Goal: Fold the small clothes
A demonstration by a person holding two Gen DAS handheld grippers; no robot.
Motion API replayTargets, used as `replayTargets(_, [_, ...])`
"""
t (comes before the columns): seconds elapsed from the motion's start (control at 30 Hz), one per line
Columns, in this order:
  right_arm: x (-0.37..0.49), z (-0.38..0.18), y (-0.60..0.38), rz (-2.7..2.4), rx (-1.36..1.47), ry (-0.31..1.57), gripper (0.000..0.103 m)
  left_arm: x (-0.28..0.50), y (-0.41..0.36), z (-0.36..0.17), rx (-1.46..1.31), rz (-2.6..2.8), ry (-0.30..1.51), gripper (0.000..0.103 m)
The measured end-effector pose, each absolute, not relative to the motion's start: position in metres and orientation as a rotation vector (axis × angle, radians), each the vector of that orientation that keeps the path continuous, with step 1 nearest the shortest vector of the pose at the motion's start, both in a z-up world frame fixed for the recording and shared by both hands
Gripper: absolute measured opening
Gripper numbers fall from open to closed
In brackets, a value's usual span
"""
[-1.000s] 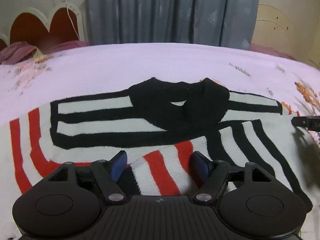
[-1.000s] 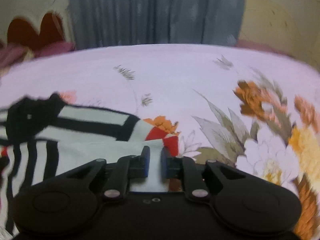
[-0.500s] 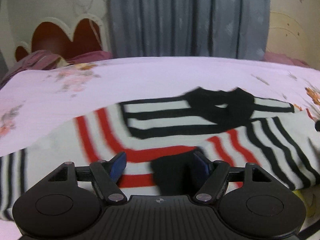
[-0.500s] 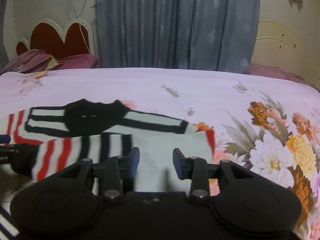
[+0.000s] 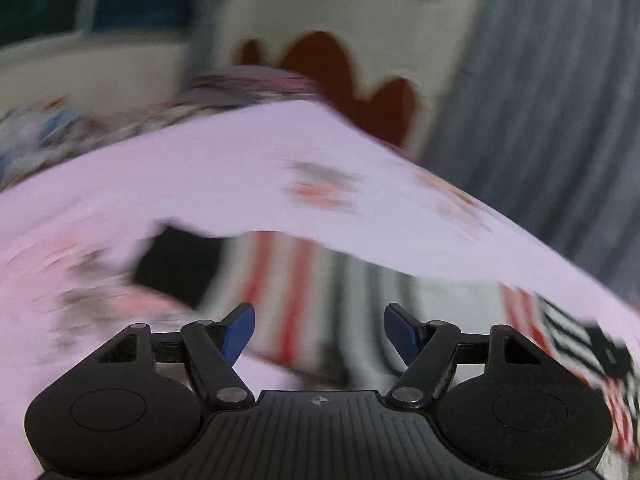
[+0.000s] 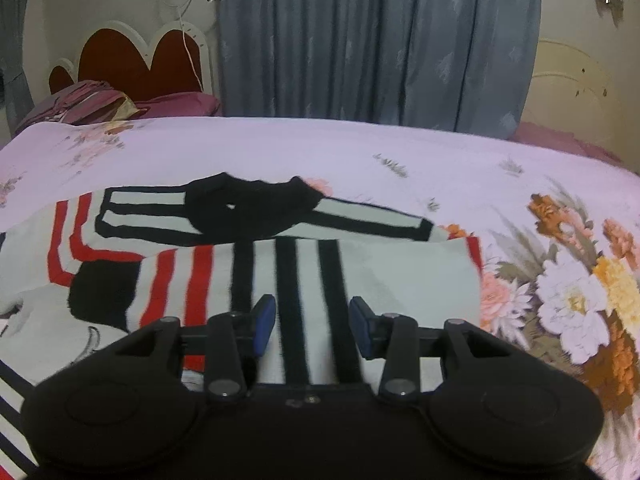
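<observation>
A small white sweater [image 6: 400,280] with black and red stripes and a black collar [image 6: 252,208] lies flat on the bed, with one sleeve folded across its chest. My right gripper [image 6: 312,322] is open and empty, just above the sweater's lower striped part. My left gripper [image 5: 318,332] is open and empty, over the sweater's left side [image 5: 288,280]; that view is blurred and tilted. A black cuff [image 5: 176,264] lies ahead to its left.
The pink floral bedsheet [image 6: 360,152] covers the bed. A red and white headboard [image 6: 132,60] and purple pillows [image 6: 92,100] stand at the far left. Grey curtains [image 6: 376,40] hang behind the bed. Large printed flowers [image 6: 580,300] lie right of the sweater.
My right gripper opened, let go of the sweater's edge and pulled back. My left gripper stayed open and swung sharply to the left, so its view now tilts.
</observation>
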State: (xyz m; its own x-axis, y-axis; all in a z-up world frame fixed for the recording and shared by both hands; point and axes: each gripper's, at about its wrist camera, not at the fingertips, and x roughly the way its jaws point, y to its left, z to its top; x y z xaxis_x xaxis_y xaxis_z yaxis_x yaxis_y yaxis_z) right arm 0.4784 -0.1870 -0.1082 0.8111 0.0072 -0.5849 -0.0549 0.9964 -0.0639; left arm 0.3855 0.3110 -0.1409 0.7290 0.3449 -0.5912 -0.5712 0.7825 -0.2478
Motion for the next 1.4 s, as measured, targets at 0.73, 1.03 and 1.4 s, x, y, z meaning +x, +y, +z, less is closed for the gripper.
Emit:
replayTargets(0.73, [0.465,-0.098,-0.216,-0.071,0.019,0.598,0.039,0.520,0.235,-0.135,-0.495,0.126,0.549,0.008])
replayTargets(1.03, [0.452,-0.098,-0.267,-0.096,0.151,0.580,0.039,0.604,0.015,-0.129,-0.136,-0.202,0.697,0.008])
replayTargets(1.4, [0.432,-0.108,-0.314,-0.108,0.265,0.600,0.045,0.564,-0.138,-0.172,0.148,-0.369,0.822,0.027])
